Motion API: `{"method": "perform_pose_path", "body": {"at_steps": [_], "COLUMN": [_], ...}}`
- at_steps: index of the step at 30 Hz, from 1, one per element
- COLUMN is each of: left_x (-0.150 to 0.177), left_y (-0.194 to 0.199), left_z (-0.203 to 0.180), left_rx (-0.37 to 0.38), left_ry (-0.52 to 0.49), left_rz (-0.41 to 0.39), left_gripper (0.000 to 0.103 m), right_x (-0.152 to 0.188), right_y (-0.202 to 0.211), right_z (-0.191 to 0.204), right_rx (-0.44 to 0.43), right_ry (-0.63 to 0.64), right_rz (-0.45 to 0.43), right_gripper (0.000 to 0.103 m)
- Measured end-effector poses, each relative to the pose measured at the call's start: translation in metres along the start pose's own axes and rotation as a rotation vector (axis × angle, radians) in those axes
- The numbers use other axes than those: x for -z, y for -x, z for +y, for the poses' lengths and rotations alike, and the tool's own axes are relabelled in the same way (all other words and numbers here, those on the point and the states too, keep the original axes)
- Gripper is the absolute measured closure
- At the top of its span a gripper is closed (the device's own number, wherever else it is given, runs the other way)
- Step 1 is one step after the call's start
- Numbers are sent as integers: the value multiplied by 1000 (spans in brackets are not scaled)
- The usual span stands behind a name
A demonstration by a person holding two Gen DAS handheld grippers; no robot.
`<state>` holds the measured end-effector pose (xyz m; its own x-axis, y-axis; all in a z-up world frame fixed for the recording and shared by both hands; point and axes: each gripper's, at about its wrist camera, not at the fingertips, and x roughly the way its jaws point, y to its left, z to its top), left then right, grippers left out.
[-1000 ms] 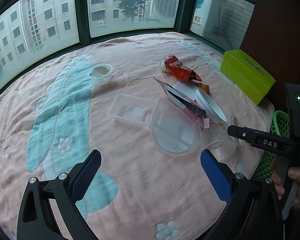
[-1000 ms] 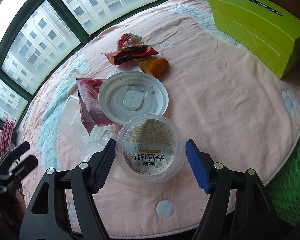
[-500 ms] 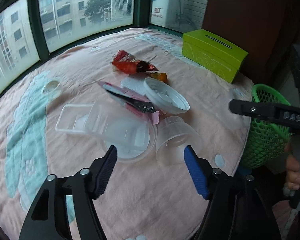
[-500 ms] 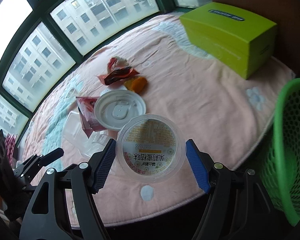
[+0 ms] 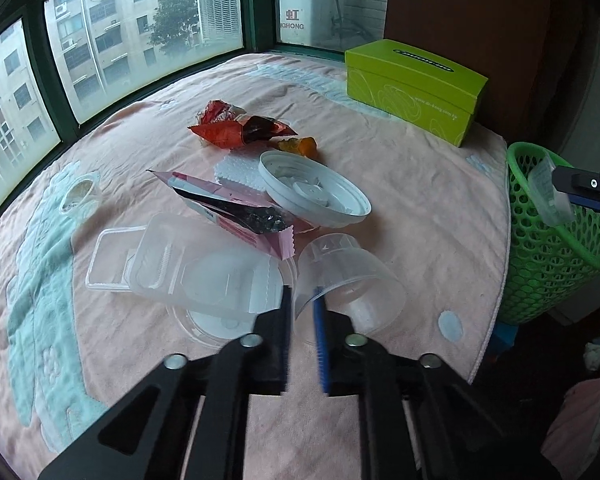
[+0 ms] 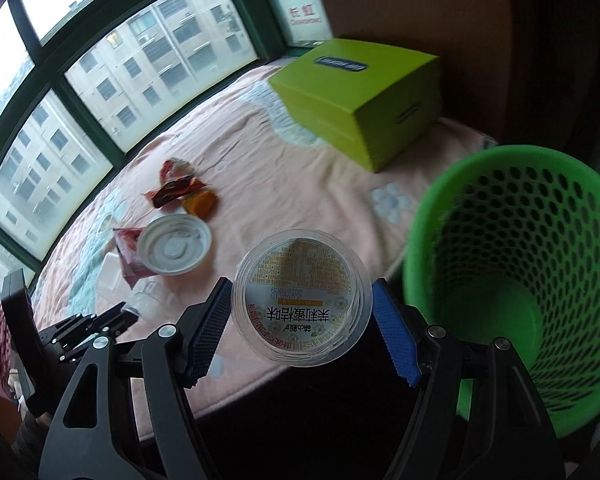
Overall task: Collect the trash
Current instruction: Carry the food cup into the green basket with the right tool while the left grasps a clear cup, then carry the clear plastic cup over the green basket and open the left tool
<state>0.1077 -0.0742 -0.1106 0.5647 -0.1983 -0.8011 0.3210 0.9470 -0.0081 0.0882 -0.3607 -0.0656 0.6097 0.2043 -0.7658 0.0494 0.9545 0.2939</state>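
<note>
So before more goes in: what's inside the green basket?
The green basket looks empty: bare mesh walls and floor. The near wall hides part of its inside.

A pale pink plush blanket (image 5: 400, 208) with mint-green cartoon shapes and small white flowers covers the surface. The perforated plastic basket (image 6: 512, 264) is bright green; the rectangular cardboard box (image 5: 414, 88) is lime green with a faint swirl print. A crumpled foil wrapper (image 5: 236, 128) is red and dark brown, a flat pouch (image 5: 236, 216) pink with black. The round lid (image 5: 314, 188) is white. The clear round tub (image 6: 300, 298) carries a yellow-orange label with black print. The tool pads (image 6: 396, 340) are blue on black frames.
</note>
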Motion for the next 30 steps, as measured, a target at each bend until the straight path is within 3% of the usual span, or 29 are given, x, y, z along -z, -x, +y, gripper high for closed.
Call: {"method": "perform_pose_path", "body": {"at_steps": [2,8,17,30], "left_x": [0,0,-13,-74], "left_y": [2,15,49,50], "left_z": [0,-5,-25,-113], "left_rx": [3,21,122,270], "left_ry": [2,3,-1,-116], "left_rz": [-3,-13,-55,-88], "left_gripper": [101,101,101,101], "right_x": [1,5,13,20], "right_y": [5,16,20,33], "right_z": [-11,-43,-83,-115], "right_rx": [23,90,178,177], "right_ry": [-18,-62,-104,-146], "right_rz": [-9,-29,-25,-29], "right_gripper": [33,32,32,27]}}
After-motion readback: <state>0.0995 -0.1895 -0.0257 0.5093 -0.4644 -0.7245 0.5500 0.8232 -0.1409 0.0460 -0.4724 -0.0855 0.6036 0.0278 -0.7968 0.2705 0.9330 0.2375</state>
